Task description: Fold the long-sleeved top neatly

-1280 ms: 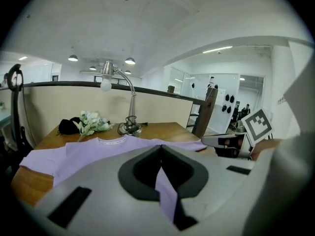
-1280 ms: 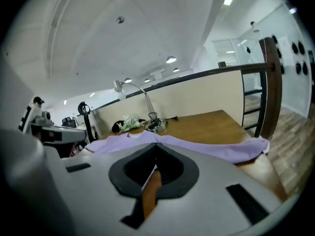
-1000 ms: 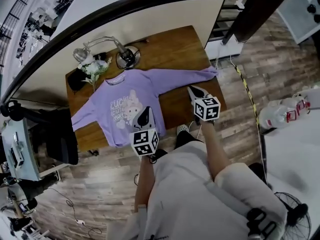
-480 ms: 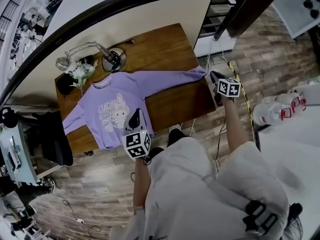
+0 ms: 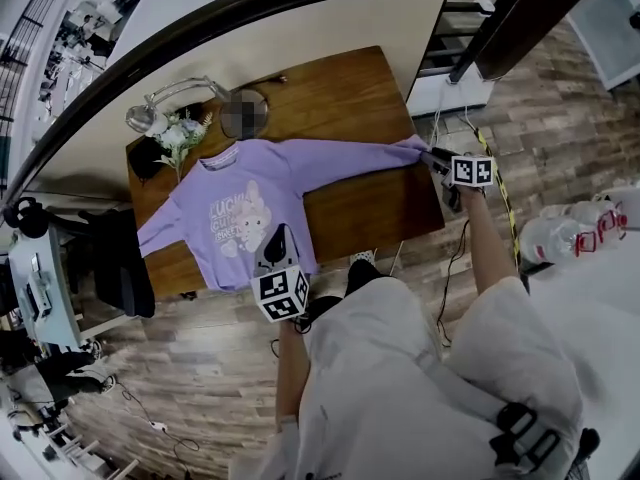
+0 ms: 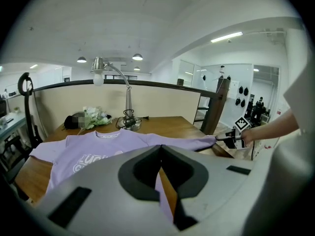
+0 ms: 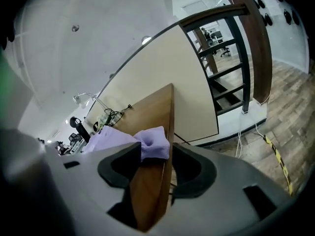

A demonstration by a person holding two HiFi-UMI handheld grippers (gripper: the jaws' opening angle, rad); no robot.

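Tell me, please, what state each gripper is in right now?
Left gripper: shut; whether it pinches the purple top cannot be told.
Right gripper: open, jaws just opened, with the sleeve cuff between them, not gripped.

Top (image 5: 235,183) flat on table (image 5: 340,88), lamp (image 5: 140,119) and flowers (image 5: 178,133) behind its collar.

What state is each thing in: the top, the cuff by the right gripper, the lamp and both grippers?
Top: unfolded, flat, front up, sleeves spread.
Right gripper: open; its jaws have just been opening.
Cuff: at the table edge, between the open jaws, not gripped.
Left gripper: shut, at the top's hem.
Lamp: upright.
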